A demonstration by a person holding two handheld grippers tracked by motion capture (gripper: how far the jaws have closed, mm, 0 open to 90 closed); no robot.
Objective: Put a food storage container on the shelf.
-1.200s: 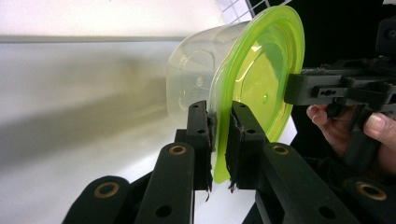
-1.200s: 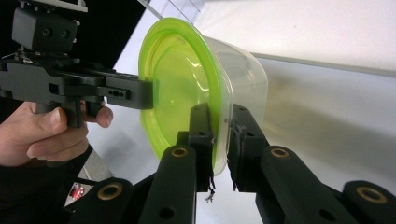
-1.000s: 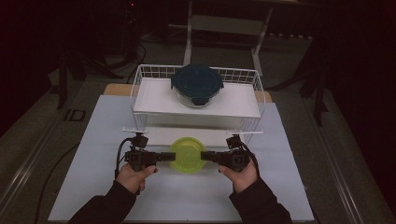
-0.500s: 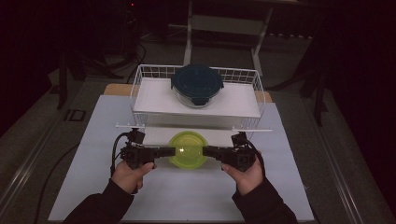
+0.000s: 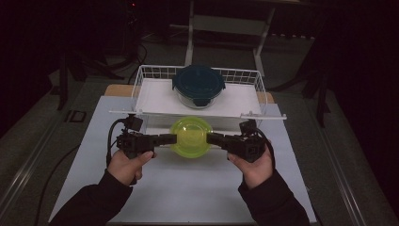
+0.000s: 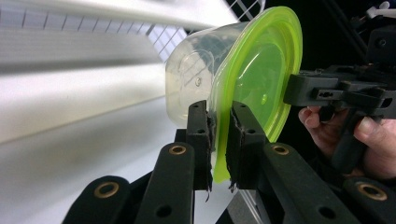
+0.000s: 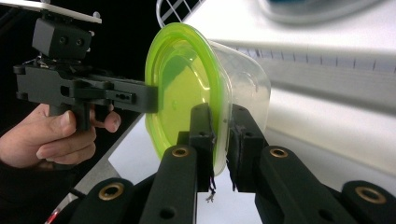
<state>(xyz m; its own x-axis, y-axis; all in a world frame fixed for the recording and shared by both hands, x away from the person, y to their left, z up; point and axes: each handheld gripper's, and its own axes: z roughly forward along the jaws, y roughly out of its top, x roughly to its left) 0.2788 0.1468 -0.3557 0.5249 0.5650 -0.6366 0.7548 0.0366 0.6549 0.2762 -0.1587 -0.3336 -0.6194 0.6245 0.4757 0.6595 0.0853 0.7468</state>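
A clear plastic container with a lime-green lid point(image 5: 190, 136) hangs above the white table, just in front of the wire basket. My left gripper point(image 5: 171, 139) is shut on the lid's left rim and my right gripper point(image 5: 211, 138) is shut on its right rim. In the left gripper view the green rim point(image 6: 252, 79) is pinched between my left gripper's point(image 6: 219, 140) pads, and the right gripper point(image 6: 303, 91) bites the far edge. The right gripper view mirrors this: the right gripper point(image 7: 219, 135) clamps the lid point(image 7: 182, 88), with the left gripper point(image 7: 149, 100) opposite.
A white wire basket point(image 5: 141, 112) stands at the back of the table, with a round glass container under a dark teal lid point(image 5: 197, 84) inside it. The white table mat point(image 5: 188, 193) stretches toward the person. Dark floor and a stand lie behind.
Both grippers have risen together with the green-lidded container held between them, and it now hangs closer to the basket's front rim.
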